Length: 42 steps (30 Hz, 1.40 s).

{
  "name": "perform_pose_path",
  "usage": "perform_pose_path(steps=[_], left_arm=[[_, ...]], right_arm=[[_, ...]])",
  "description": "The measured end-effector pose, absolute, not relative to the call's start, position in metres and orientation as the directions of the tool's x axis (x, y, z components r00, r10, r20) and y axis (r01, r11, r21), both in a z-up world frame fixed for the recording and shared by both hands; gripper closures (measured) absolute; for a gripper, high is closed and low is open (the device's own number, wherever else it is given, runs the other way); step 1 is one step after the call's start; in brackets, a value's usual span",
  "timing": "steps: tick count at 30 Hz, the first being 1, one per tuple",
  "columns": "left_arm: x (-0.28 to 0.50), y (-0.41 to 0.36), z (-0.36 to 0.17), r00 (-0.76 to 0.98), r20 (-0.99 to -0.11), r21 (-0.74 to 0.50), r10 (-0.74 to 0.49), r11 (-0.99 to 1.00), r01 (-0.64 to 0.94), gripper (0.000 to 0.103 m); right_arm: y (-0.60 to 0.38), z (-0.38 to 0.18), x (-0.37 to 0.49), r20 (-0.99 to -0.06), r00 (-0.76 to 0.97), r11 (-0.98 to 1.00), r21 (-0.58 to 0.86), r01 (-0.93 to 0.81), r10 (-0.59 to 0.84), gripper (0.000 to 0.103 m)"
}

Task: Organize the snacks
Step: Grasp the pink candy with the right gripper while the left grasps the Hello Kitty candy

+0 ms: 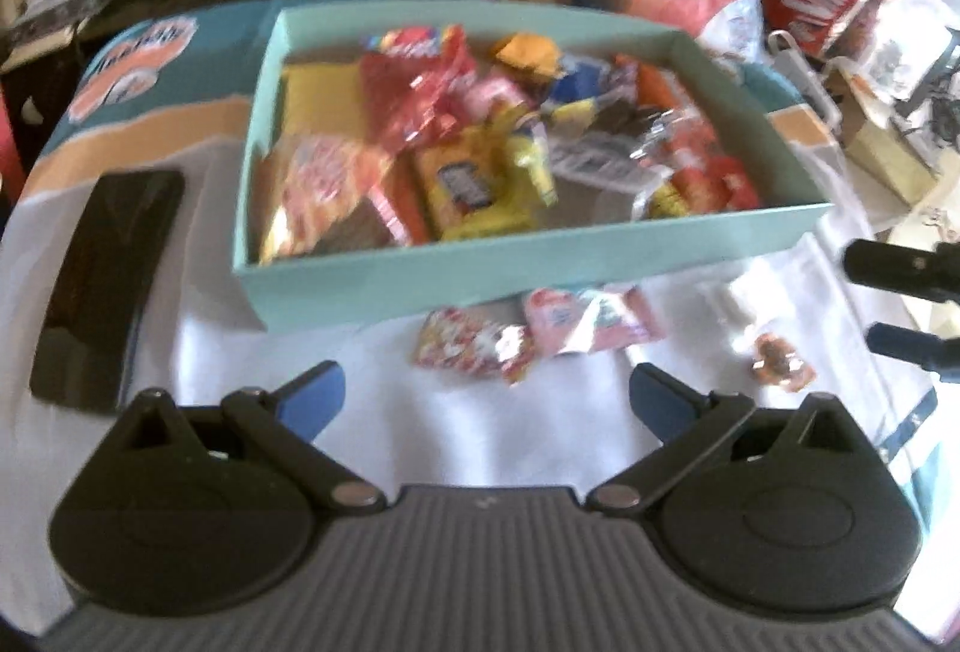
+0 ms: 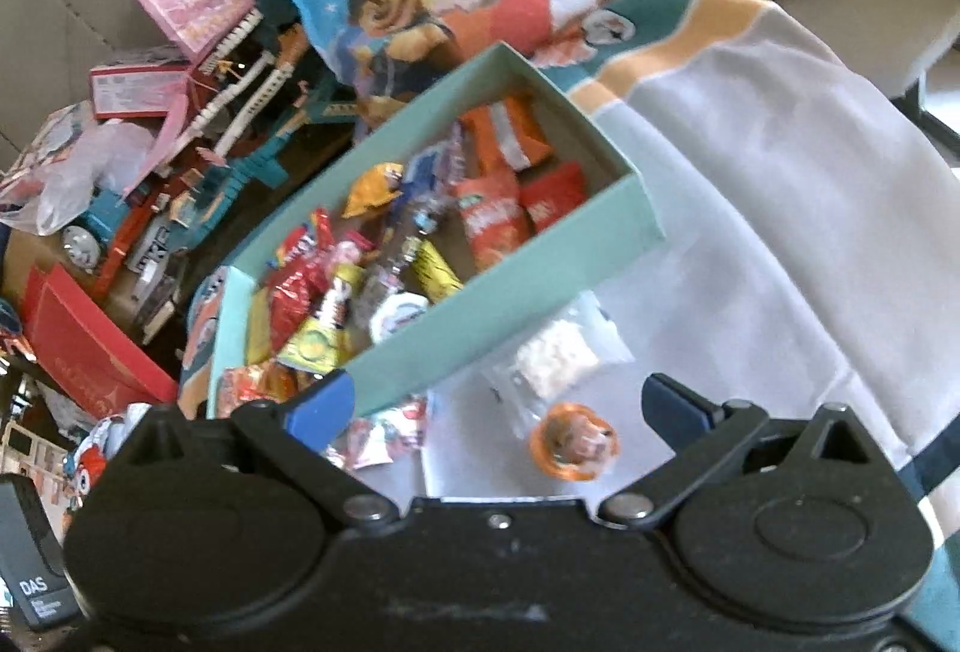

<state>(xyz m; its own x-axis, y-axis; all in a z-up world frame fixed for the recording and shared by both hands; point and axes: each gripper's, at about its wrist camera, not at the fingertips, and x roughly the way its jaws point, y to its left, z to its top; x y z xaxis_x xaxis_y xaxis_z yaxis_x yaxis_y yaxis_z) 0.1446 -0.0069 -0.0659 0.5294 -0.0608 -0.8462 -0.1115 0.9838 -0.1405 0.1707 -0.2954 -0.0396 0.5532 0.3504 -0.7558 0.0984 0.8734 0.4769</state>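
Left claw (image 1: 486, 400): released, jaws spread wide, nothing between them; hangs above the cloth.
Right claw (image 2: 498, 412): released too, jaws wide apart, empty. Its two black fingers also show at the right edge of the left wrist view.
Mint box (image 1: 540, 262): ahead of both claws, upright, open top, already well filled w/ mixed snack packs. Thin card walls; judged light, will flex if squeezed.
Loose snacks, left claw side: pink-white packet (image 1: 474, 346) and pink packet (image 1: 591, 319) lie just ahead of the left claw, betw. its tips and the box front wall, touching or overlapping each other (blurred, can't tell which).
Loose snacks, right claw side: round orange sweet (image 2: 573, 442) sits betw. the right claw's tips, nearer the right finger; clear bag of white bits (image 2: 555, 355) just beyond it, against the box wall.
Handling, packets: judged light, soft, crinkly film, prob. slippery. Best hold at a crimped end seal or across the flat body; light pinch, contents may crush.
Handling, orange sweet: small, glossy wrap, likely to skid or roll. Close across its widest part, squarely.
Handling, clear bag: limp, slack film; pinch a corner or bunch the top.
Cloth (image 2: 780, 142): soft, wrinkled under everything; may snag in a low grab.
Black flat item (image 1: 102, 286): left of the left claw, not a snack, leave.
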Motion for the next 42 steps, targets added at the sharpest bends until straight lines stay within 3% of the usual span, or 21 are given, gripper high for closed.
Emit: perform_pose_path(steps=[6,9,12,16,17,28,34,38,41,42], left_arm=[[0.156,0.008,-0.085,0.495,-0.869,-0.123,-0.006,0.971,-0.203,0.0],[0.163,0.012,-0.091,0.493,-0.87,-0.119,0.016,0.963,-0.242,0.0],[0.173,0.014,-0.098,0.48,-0.876,-0.111,0.035,0.956,-0.273,0.0],[0.185,0.01,-0.108,0.471,-0.879,-0.081,0.073,0.951,-0.298,0.0],[0.186,0.007,-0.108,0.478,-0.875,-0.069,0.078,0.957,-0.281,0.0],[0.157,0.031,-0.109,0.489,-0.871,-0.066,0.057,0.971,-0.23,0.0],[0.146,0.05,-0.107,0.493,-0.868,-0.085,0.058,0.961,-0.263,0.0],[0.15,0.043,-0.103,0.519,-0.854,-0.142,-0.012,0.967,-0.211,0.001],[0.158,0.029,-0.103,0.534,-0.844,-0.159,-0.045,0.973,-0.168,0.025],[0.158,0.023,-0.102,0.544,-0.838,-0.133,-0.03,0.979,-0.152,0.049]], right_arm=[[-0.291,-0.045,0.174,-0.765,0.582,0.906,0.41,0.108,0.277,0.001],[-0.285,-0.047,0.178,-0.773,0.577,0.921,0.38,0.085,0.265,0.011],[-0.273,-0.049,0.183,-0.775,0.569,0.934,0.356,0.037,0.273,0.028],[-0.246,-0.052,0.195,-0.787,0.535,0.941,0.334,-0.048,0.306,0.064],[-0.238,-0.052,0.198,-0.79,0.525,0.941,0.33,-0.069,0.316,0.066],[-0.167,-0.075,0.224,-0.824,0.405,0.915,0.314,-0.255,0.396,0.068],[-0.161,-0.082,0.213,-0.847,0.336,0.904,0.333,-0.267,0.412,0.067],[-0.168,-0.078,0.199,-0.85,0.323,0.904,0.347,-0.251,0.416,0.067],[-0.179,-0.073,0.197,-0.852,0.336,0.912,0.342,-0.225,0.403,0.066],[-0.18,-0.071,0.198,-0.853,0.339,0.915,0.336,-0.224,0.396,0.066]])
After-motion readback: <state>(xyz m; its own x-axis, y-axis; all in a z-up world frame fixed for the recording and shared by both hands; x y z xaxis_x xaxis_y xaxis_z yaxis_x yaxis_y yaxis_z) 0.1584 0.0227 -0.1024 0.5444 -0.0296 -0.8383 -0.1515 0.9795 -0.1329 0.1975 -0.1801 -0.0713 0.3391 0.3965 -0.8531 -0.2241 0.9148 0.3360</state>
